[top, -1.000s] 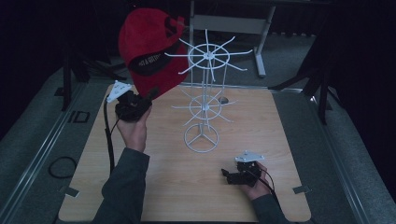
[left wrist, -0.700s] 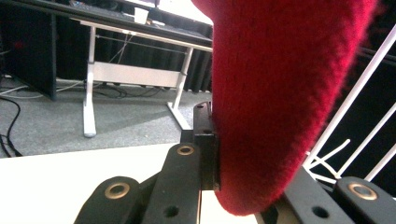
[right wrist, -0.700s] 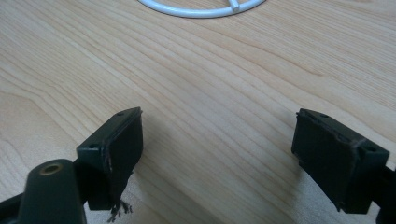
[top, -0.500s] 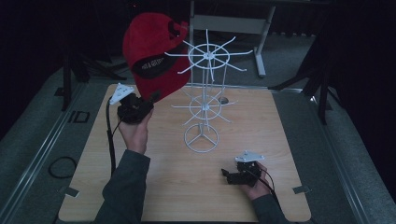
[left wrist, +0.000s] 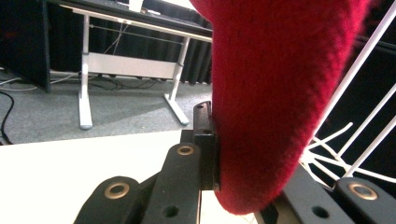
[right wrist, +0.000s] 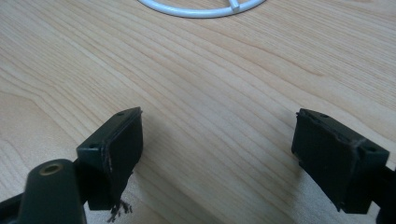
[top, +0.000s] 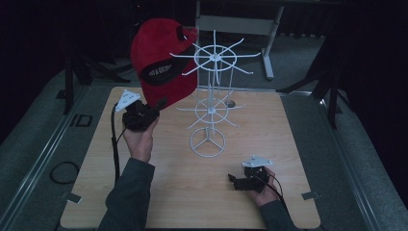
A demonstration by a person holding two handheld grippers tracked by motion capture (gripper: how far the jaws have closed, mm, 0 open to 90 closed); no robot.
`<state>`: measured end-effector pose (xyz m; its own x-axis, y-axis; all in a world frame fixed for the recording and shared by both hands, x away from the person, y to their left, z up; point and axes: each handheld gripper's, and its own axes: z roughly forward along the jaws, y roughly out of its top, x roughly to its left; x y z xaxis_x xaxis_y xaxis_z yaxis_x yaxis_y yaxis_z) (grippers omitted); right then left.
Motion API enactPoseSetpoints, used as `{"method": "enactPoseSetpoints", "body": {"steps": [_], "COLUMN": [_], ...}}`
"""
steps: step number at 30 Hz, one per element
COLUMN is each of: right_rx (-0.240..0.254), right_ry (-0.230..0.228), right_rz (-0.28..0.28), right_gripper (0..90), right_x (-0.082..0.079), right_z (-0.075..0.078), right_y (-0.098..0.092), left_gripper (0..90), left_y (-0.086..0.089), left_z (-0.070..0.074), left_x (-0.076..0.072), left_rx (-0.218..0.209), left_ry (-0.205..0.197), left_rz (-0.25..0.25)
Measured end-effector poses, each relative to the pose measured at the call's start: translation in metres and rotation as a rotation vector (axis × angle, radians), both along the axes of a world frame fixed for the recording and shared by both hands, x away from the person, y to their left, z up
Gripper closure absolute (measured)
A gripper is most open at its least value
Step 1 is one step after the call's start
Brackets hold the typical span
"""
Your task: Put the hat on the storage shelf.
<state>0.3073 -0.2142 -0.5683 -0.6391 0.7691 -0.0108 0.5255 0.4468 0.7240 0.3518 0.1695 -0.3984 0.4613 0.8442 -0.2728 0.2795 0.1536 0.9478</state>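
Btwn L tongs [left wrist: 233, 196]: red cap [left wrist: 275, 93]

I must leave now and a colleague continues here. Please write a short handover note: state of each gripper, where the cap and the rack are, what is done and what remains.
Left gripper: shut on the red cap, held up in the air beside the top tier of the white wire rack.
Right gripper: open, empty, low over the wooden table near its front right, in front of the rack's ring base.
Done: cap is picked up and brought to the rack.
Left: cap does not look hung on an arm yet; probably hook it on a top arm, then release.
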Motion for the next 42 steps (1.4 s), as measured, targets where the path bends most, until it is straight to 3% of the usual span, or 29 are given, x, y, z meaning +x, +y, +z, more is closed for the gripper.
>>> {"method": "enactPoseSetpoints", "body": {"steps": [9, 42], "right_rx": [0.0, 0.0], "right_ry": [0.0, 0.001], "right_rz": [0.0, 0.0], "right_gripper": [16.4, 16.4], "right_x": [0.0, 0.0], "right_z": [0.0, 0.0], "right_y": [0.0, 0.0], "left_gripper": [85.5, 85.2], "left_y": [-0.001, 0.006], "left_z": [-0.01, -0.052], "left_x": [-0.001, -0.005], "left_rx": [0.03, 0.076], "left_ry": [0.024, 0.09], "left_rz": [-0.006, 0.006]}}
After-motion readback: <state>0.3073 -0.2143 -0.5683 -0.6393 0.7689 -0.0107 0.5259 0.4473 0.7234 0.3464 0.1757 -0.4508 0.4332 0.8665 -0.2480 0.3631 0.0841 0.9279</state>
